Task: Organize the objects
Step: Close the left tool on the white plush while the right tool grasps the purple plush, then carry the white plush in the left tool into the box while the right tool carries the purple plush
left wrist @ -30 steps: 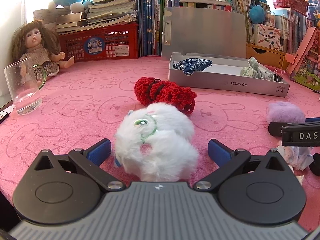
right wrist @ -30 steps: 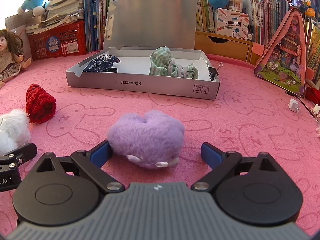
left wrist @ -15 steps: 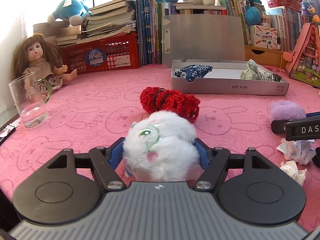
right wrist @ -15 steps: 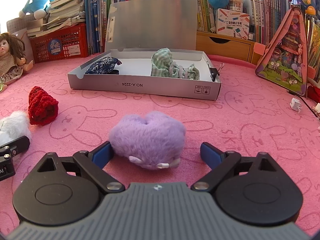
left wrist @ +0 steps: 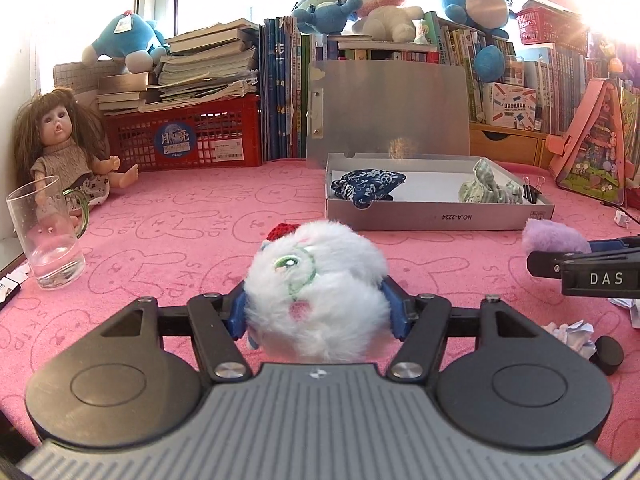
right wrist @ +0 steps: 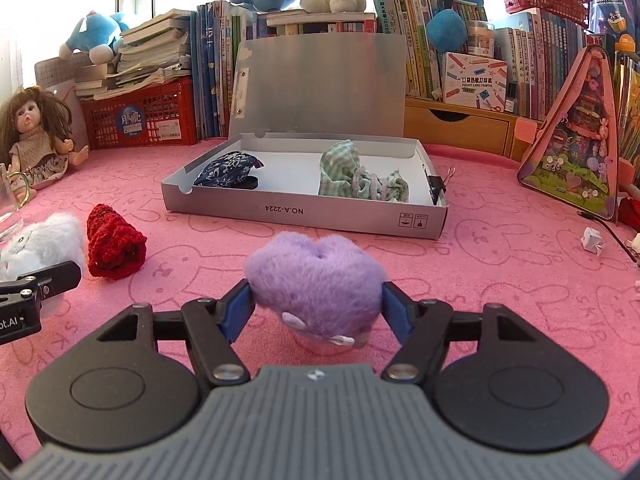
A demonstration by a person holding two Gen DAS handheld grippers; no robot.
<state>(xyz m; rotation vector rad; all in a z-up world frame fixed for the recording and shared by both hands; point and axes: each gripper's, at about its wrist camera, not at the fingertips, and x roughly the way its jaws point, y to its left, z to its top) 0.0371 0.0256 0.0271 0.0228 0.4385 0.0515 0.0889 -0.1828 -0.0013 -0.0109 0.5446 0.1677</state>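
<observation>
Both pickups look made, and the step in hand is the carry to the box. In the left wrist view the left gripper [left wrist: 318, 314] pinches the white fluffy toy [left wrist: 316, 288] at the lower centre of the frame, its blue pads pressed into the fur on either side; a sliver of the red knitted piece [left wrist: 282, 231] peeks out just behind it. In the right wrist view the right gripper [right wrist: 318, 308] pinches the purple fluffy toy [right wrist: 316, 282] the same way, also at lower centre. Whether either toy is clear of the pink surface [right wrist: 500, 264] cannot be told. The open grey box [right wrist: 304, 212] sits at the centre of that frame, beyond the purple toy, with a blue patterned cloth [right wrist: 228, 168] at its left end and a green checked cloth [right wrist: 360, 182] toward its right, and bare floor between them. The next move likely calls for lifting each toy over the front wall and releasing it into that gap, taking turns so the grippers do not collide. The red knitted piece remains to collect.
</observation>
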